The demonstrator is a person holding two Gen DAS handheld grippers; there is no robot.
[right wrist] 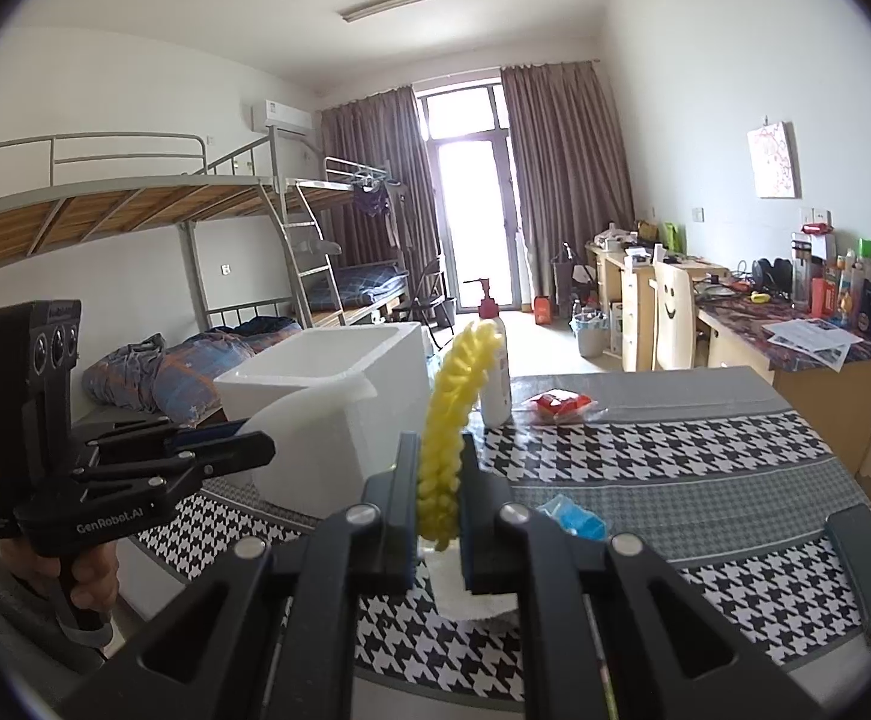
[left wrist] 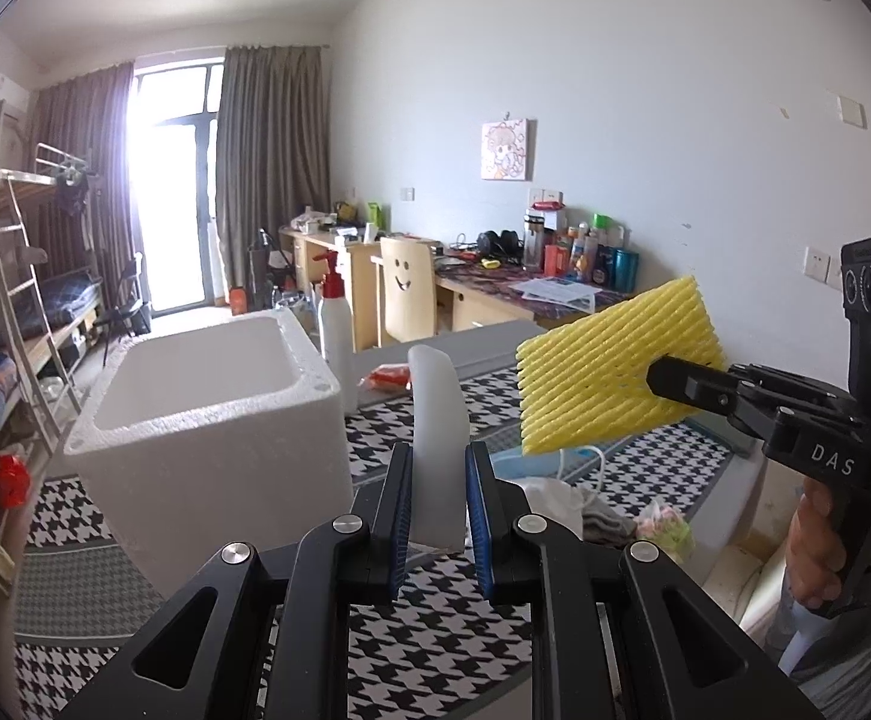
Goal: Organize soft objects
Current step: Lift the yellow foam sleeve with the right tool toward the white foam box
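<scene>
My left gripper (left wrist: 438, 516) has its fingers pressed onto a pale white, curved sheet of soft foam (left wrist: 435, 420), which stands up between the blue pads, lifted above the table covered in black-and-white houndstooth cloth (left wrist: 435, 648). My right gripper (right wrist: 440, 504) is clamped on a yellow ribbed foam net sleeve (right wrist: 453, 414), also held in the air; from the left wrist view I see that sleeve (left wrist: 609, 366) as a broad rectangle pinched at its right edge. Toward the table's far left corner sits an open white polystyrene box (left wrist: 207, 408), with my white sheet just to its right. Beside the box, near the far edge, stands a white pump bottle with a red top (right wrist: 492, 360), and close by lies a red packet in clear wrap (right wrist: 561, 405). Under my right gripper a small blue plastic piece (right wrist: 576, 519) rests on the cloth, beside a white fabric bundle (right wrist: 471, 594)
</scene>
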